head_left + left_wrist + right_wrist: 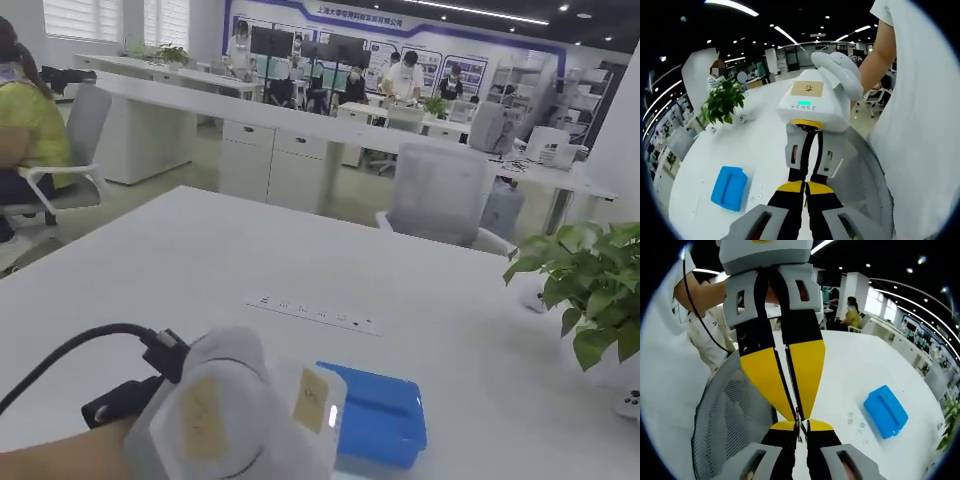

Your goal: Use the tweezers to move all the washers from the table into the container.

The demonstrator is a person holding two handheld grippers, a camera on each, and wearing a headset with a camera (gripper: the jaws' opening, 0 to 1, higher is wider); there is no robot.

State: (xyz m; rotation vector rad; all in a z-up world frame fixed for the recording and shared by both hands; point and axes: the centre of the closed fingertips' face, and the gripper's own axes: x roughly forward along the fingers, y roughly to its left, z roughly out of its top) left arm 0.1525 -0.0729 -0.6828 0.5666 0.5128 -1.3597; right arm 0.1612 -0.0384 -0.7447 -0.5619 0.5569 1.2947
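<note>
**White workbench: grippers tip to tip, washers beside the blue container**

1. Right gripper view, left side. A person's white shirt (662, 390) covers the left edge. A black cable (700, 315) runs across it. The grey mesh chair back (725, 415) stands next to it, at the near edge of the white table (850, 365).

2. Right gripper view, centre. The left gripper (798, 412) enters from the top, pointing back toward the camera. Its yellow jaws taper to a point and are drawn together, with only a hairline slit between them. The right gripper (801, 429) rises from the bottom and meets it tip to tip. Its jaws are also narrow. A thin dark sliver sits in the gap; what it is, and whether it is gripped, cannot be told.

3. Right gripper view, right side. The washers (850, 415) lie loose on the table as a few small pale rings. They are just beside the blue container (885, 411), on the side facing the grippers. Both are well apart from the jaw tips.

4. Head view. A white gripper housing (225, 410) with tan labels sits at the lower left, and a black cable enters it from the left. The container lies just right of the housing. A recessed socket strip (315, 313) lies farther back on the table. A potted plant (590, 290) stands at the right edge.
</note>
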